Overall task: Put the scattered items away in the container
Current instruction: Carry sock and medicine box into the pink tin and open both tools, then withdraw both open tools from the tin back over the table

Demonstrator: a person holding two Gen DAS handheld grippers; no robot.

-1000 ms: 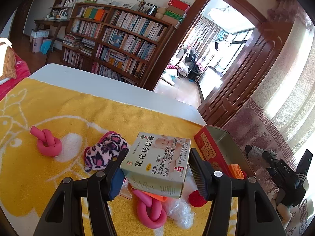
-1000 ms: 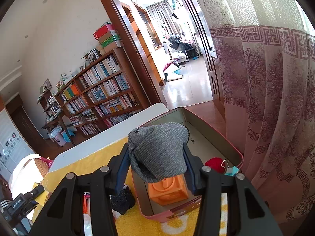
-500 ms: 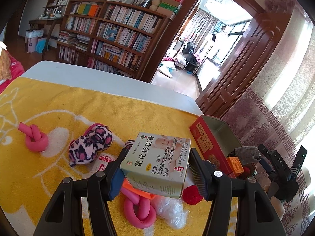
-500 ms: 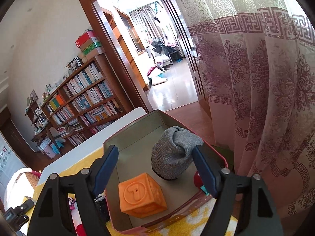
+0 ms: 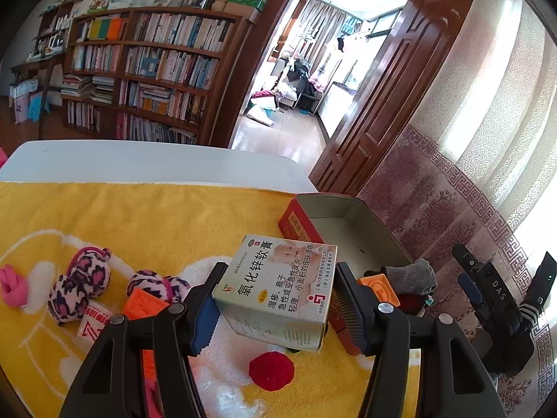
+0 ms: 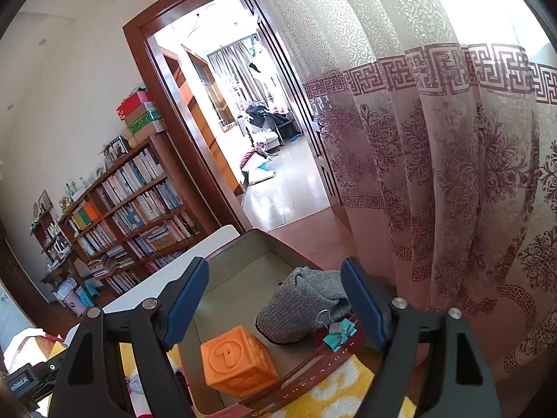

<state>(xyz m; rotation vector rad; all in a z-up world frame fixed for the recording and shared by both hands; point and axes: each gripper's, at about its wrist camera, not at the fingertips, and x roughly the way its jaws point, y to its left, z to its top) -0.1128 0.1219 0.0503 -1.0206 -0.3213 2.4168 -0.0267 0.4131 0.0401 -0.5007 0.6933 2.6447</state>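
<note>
My left gripper [image 5: 275, 299] is shut on a white ointment box [image 5: 278, 289] and holds it above the yellow towel, just left of the red tin container [image 5: 299, 223]. In the right wrist view my right gripper [image 6: 275, 299] is open and empty over the container [image 6: 243, 254]. Inside the container lie a grey sock [image 6: 299, 306], an orange cube [image 6: 236, 362] and a teal binder clip [image 6: 339, 331]. The sock [image 5: 412, 275] and cube [image 5: 379, 287] also show in the left wrist view.
On the yellow towel [image 5: 139, 223] lie two leopard-print pieces [image 5: 80, 285], a pink knot [image 5: 10, 285], an orange block [image 5: 142, 308], a red pompom [image 5: 271, 371], a small card [image 5: 95, 322] and crumpled plastic [image 5: 229, 397]. A curtain [image 6: 452, 174] hangs right of the container.
My right gripper opened and let the grey sock fall into the container, then rose a little. My left gripper carried the ointment box to the right, closer to the container.
</note>
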